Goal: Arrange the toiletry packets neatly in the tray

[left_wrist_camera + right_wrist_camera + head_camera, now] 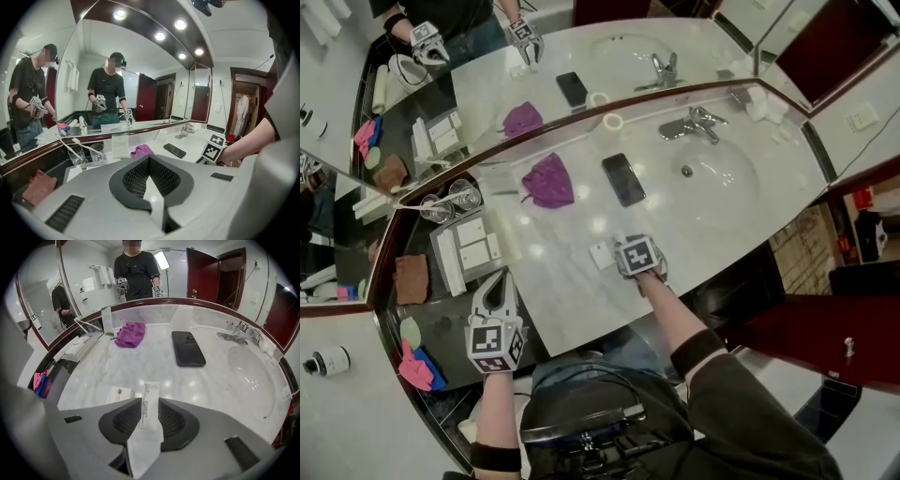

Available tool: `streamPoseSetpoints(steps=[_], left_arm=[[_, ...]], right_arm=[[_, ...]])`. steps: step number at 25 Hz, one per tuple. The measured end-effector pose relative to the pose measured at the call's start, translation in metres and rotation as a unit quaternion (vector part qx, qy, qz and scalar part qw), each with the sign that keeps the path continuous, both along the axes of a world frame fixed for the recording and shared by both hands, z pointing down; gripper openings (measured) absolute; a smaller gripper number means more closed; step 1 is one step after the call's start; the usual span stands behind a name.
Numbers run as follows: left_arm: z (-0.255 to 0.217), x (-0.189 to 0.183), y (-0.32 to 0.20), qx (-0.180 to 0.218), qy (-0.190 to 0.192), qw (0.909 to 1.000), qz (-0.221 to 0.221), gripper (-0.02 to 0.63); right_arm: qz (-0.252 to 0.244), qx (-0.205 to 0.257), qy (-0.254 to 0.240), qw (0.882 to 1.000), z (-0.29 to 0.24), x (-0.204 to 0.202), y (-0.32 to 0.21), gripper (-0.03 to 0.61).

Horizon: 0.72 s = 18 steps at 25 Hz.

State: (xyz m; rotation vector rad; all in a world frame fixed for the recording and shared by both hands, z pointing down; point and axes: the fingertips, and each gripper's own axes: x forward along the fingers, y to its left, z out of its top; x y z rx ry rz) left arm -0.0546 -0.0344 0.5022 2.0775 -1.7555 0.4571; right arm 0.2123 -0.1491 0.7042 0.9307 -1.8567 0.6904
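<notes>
Only the right gripper view shows the grip: the right gripper [149, 414] pinches a narrow white packet [150, 399], its printed face up, just above the marble counter [140, 362]. From the head view, the marker cube hides that packet. A second packet [119, 393] lies flat just beside it. The left gripper [149, 176] is closed and empty.

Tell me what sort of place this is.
Probably a hotel bathroom: a marble counter with a sink and faucet, a big wall mirror, and a tray of toiletry packets.

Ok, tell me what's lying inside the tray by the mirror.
Flat white packets lie side by side in the tray, covering most of its floor. Anything beneath them is hidden.
</notes>
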Motion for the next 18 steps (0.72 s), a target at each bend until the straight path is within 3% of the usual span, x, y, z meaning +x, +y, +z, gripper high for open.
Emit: streamPoseSetpoints(steps=[8,12,18], left_arm=[[0.009,0.005,-0.003,-0.012,-0.002,0.9999,-0.008,0.000],[0.009,0.008,-0.009,-0.011,-0.004,0.9999,-0.005,0.000],[0.010,0.011,-0.015,-0.009,-0.003,1.0000,0.000,0.000]], right_arm=[[0.005,-0.026,-0.015,1.000,0.021,-0.007,0.000,0.132],[0.017,-0.021,0.009,1.000,0.027,0.005,-0.001,0.167],[0.024,-0.014,0.003,1.000,0.026,0.009,-0.002,0.184]])
